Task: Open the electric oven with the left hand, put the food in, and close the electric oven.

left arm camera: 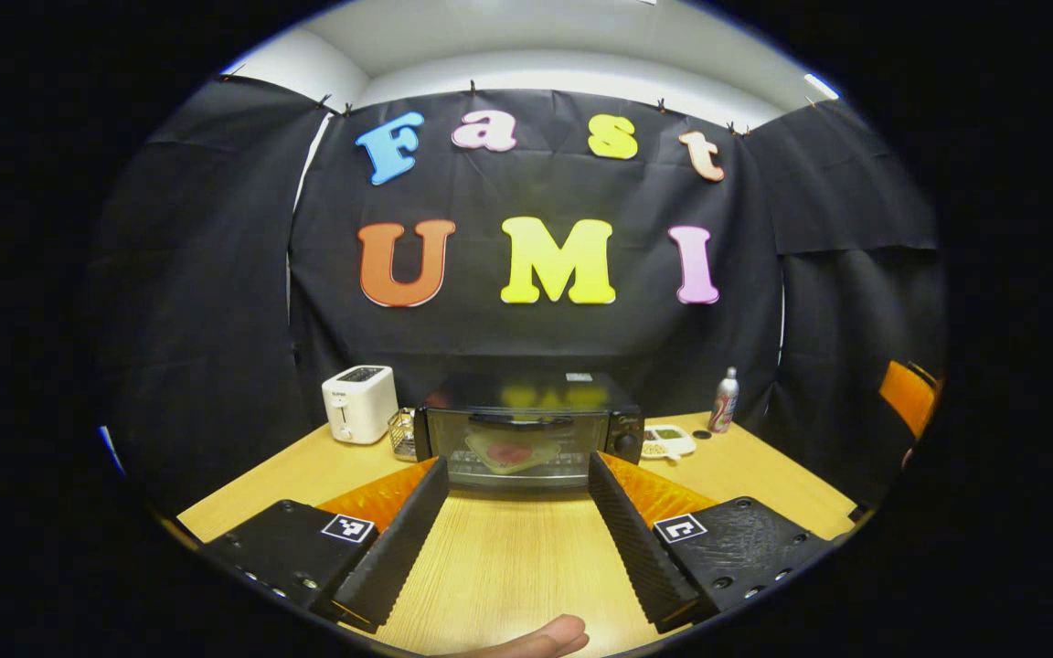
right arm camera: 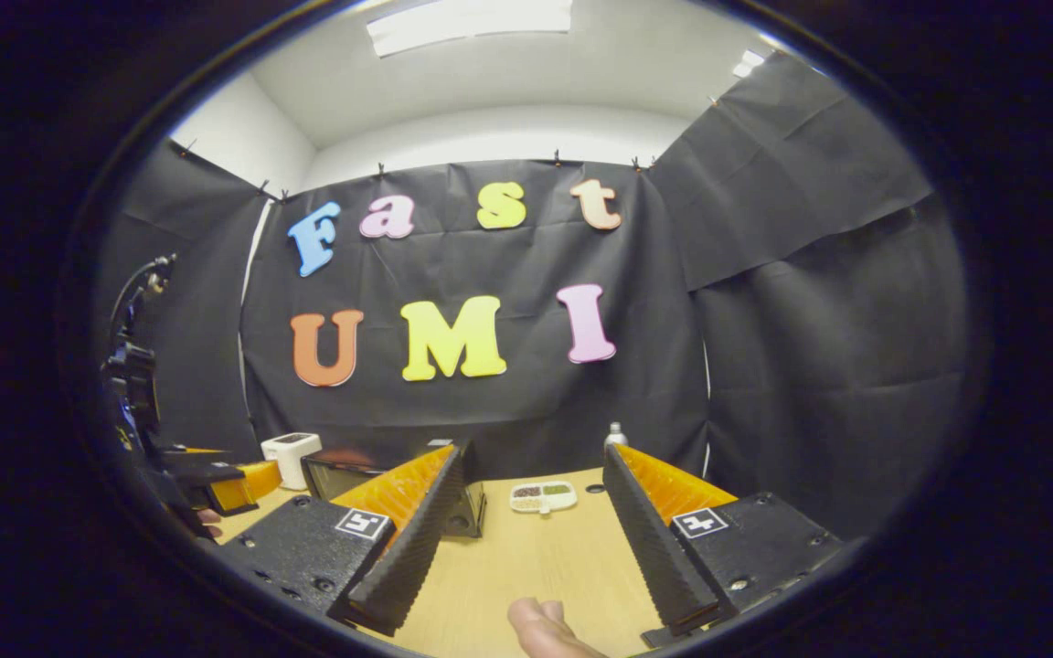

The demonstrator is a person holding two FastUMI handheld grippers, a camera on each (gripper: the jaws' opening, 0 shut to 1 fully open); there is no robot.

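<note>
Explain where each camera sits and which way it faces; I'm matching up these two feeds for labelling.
Left gripper view: rides the left gripper, facing the closed electric oven head-on across the table; a fingertip shows below.
Right gripper view: rides the right gripper, aimed right of the oven at the divided dish; a fingertip shows below, with the left gripper far left.
Shared: oven, toaster, dish, bottle, table.

— Where did the electric oven (left arm camera: 531,429) stand?
— Straight ahead of the left gripper (left arm camera: 519,512), framed between its two spread fingers, well beyond their tips — a black box, upright, its glass door shut.
— And the food (left arm camera: 510,451)?
— Inside, behind the glass: a pale, flat piece with a red patch, lying on the rack.
</note>
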